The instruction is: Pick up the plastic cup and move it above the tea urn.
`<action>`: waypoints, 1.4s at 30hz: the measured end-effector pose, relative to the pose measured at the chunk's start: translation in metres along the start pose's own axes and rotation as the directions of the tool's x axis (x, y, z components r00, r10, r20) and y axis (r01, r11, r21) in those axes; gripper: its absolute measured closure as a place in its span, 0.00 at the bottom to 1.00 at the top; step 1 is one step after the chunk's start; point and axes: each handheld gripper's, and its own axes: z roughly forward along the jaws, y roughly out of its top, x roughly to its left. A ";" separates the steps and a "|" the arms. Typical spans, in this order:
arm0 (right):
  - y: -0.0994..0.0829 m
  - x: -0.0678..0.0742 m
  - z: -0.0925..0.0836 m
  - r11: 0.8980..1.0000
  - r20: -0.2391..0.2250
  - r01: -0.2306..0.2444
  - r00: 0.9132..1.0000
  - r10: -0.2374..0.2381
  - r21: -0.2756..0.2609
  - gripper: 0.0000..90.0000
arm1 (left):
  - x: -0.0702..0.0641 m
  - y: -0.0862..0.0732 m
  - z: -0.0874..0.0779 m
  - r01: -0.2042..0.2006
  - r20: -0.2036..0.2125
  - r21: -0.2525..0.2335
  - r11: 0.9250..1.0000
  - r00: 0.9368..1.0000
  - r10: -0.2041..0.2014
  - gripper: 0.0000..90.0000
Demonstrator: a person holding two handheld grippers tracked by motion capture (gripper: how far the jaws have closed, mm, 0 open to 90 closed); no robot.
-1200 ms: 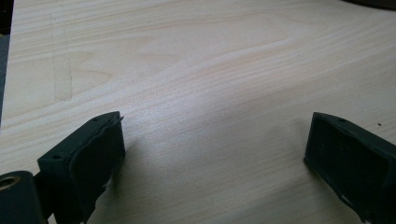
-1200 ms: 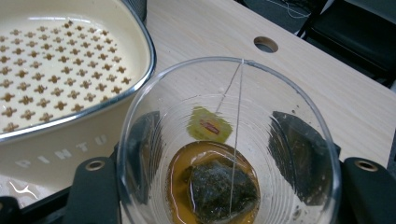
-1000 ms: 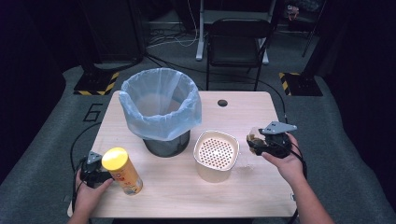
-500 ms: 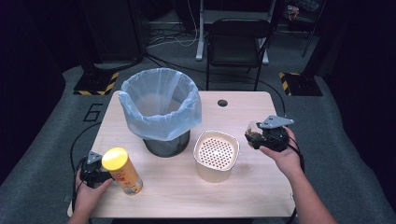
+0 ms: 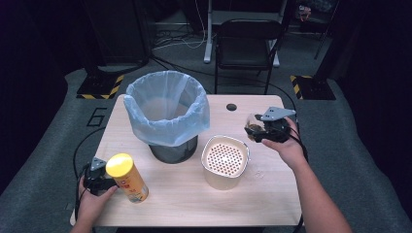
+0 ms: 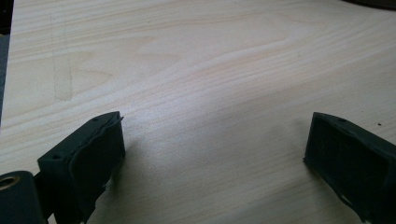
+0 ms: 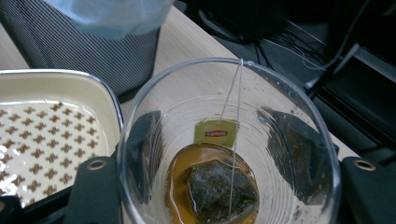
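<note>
A pale wooden table [image 5: 272,194] stands on grey carpet [image 5: 43,160] in a dim room. Behind it sits a black chair [image 5: 245,41]; yellow-black striped pads [image 5: 99,87], perhaps stand bases, flank it.

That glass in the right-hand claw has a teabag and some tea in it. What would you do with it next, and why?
Probably carry the glass a little farther left, over the perforated cream container and tip it. The right gripper holds it just beside that strainer-like top, and liquid sits around the teabag, so draining seems likely.
</note>
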 end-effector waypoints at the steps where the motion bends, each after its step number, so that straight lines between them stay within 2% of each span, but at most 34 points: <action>1: 0.002 -0.001 0.002 1.000 -0.013 0.009 1.000 -0.009 -0.005 0.39 | 0.000 0.000 0.000 0.000 0.000 0.000 1.000 1.000 0.000 0.05; 3: 0.007 -0.001 0.006 0.999 -0.033 0.028 0.999 -0.029 -0.020 0.39 | 0.000 0.000 0.000 0.001 0.000 0.000 1.000 1.000 -0.001 0.05; 7: 0.015 -0.001 0.013 0.999 -0.076 0.047 0.996 -0.048 -0.008 0.39 | 0.000 0.000 0.000 0.001 0.000 0.000 1.000 1.000 -0.001 0.05; 11: 0.023 0.000 0.019 0.998 -0.094 0.060 0.994 -0.061 -0.010 0.39 | 0.000 0.000 0.000 0.000 0.000 0.000 1.000 1.000 0.000 0.05; 15: 0.029 0.002 0.022 0.995 -0.087 0.093 0.992 -0.095 -0.027 0.39 | 0.000 0.000 0.000 0.000 0.000 0.000 1.000 1.000 0.000 0.05; 16: 0.032 0.005 0.024 0.993 -0.074 0.109 0.991 -0.113 -0.046 0.39 | 0.000 0.000 0.000 0.000 0.000 0.000 1.000 1.000 0.000 0.05; 21: 0.036 0.014 0.029 0.983 -0.063 0.176 0.982 -0.180 -0.059 0.39 | 0.000 0.000 0.000 0.000 0.000 0.000 1.000 1.000 0.000 0.05; 30: 0.038 0.022 0.029 0.974 -0.041 0.218 0.975 -0.220 -0.060 0.39 | 0.000 0.000 0.000 0.000 0.000 0.000 1.000 1.000 0.000 0.05; 35: 0.040 0.029 0.025 0.959 -0.014 0.278 0.960 -0.279 -0.053 0.39 | 0.000 0.000 0.000 0.000 0.000 0.000 1.000 1.000 0.000 0.05; 36: 0.040 0.029 0.025 0.959 -0.014 0.278 0.960 -0.279 -0.053 0.39 | 0.000 0.000 0.000 0.000 0.000 0.000 1.000 1.000 0.000 0.05; 37: 0.041 0.031 0.026 0.955 -0.011 0.293 0.956 -0.294 -0.048 0.39 | 0.000 0.000 0.000 0.000 -0.001 0.001 1.000 1.000 0.000 0.05; 42: 0.041 0.034 0.028 0.946 0.005 0.324 0.946 -0.324 -0.022 0.39 | 0.000 0.000 0.000 0.000 0.000 0.000 1.000 1.000 0.000 0.05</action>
